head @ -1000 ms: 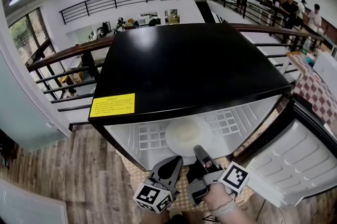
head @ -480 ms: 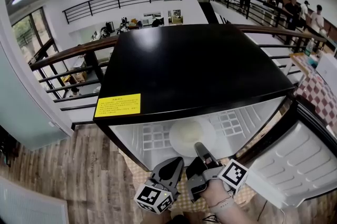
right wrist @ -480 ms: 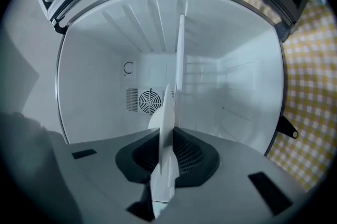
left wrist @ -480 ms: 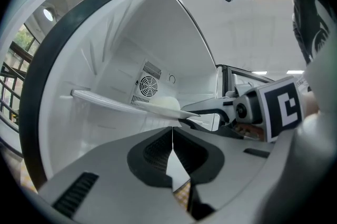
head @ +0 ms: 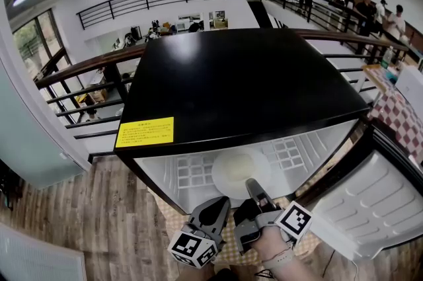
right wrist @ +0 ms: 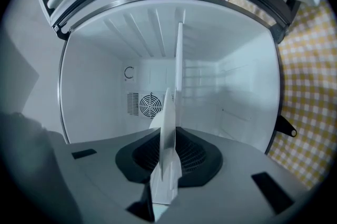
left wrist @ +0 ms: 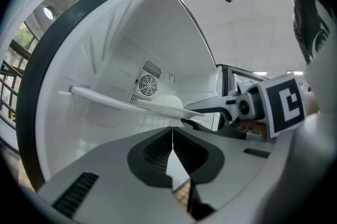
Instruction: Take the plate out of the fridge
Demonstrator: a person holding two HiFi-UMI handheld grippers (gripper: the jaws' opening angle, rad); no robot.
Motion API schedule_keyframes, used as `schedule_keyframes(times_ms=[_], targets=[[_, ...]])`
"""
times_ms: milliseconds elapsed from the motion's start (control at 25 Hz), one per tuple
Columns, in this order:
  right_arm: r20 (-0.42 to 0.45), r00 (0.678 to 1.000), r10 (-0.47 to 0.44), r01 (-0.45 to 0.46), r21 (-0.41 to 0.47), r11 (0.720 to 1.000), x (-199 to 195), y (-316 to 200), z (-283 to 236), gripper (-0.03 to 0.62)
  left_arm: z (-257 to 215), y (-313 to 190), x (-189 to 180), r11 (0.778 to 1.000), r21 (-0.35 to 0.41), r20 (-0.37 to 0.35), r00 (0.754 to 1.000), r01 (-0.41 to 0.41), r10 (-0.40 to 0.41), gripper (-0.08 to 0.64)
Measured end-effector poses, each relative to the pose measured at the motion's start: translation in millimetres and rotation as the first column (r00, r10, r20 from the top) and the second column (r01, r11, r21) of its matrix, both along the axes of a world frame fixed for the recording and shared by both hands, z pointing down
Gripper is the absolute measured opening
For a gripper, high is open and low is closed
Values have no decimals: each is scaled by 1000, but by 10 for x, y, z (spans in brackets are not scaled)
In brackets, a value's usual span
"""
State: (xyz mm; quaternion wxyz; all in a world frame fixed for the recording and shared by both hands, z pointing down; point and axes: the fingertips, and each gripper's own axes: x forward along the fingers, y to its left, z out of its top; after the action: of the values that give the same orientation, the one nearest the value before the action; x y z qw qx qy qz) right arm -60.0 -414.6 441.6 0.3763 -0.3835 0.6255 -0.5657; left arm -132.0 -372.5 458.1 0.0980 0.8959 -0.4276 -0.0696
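Two tools: right tool [head: 252, 187] pinches plate [head: 232, 167] in fridge [head: 238, 81]; left tool [head: 220, 203] closed, empty.

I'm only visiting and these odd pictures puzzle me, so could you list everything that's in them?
Fridge: one, black top, white inside, centre.
Door: one, white inside, swung open at right.
Sticker: one, yellow, front left of the fridge top.
Shelf: one, white, inside the fridge.
Plate: one, white, on the shelf.
Checked cloth: one, yellow and white, under the fridge.
People: several, far off by the railing, top right.
Left gripper: one, grey, shut, empty.
Right gripper: one, grey, shut on the plate's rim.
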Motion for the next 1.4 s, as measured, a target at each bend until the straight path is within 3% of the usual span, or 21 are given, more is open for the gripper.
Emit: schedule_keyframes(times_ms=[880, 1400], targets=[[75, 997, 12, -14, 24, 1000, -4, -6, -2, 52, 53, 21, -73, 1000, -9, 11, 1000, -2, 2, 11], [64, 995, -81, 77, 71, 995, 50, 343, -80, 52, 48, 323, -4, 998, -7, 28, 998, 57, -57, 11]])
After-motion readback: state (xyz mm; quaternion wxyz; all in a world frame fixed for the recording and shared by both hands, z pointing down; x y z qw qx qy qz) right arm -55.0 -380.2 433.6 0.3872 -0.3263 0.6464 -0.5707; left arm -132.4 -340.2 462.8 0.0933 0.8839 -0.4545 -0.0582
